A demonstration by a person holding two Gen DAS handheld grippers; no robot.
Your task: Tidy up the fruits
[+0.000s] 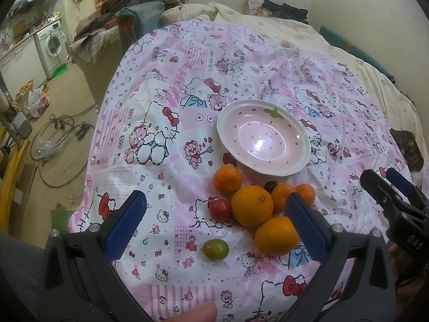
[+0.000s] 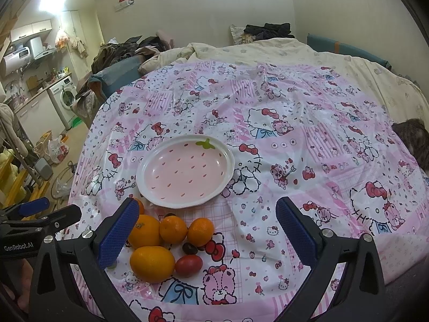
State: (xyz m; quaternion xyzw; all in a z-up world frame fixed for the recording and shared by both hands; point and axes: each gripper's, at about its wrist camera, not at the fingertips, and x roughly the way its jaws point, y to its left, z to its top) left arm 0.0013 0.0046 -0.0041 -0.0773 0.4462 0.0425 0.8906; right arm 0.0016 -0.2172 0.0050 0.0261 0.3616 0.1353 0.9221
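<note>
Orange fruit sits half hidden behind right hand-held gripper.

Pink cartoon-print sheet spread on a bed, cream quilt beyond the sheet, clothes pile left of the quilt, washing machine farther left, grey cat at the sheet's right edge.
</note>
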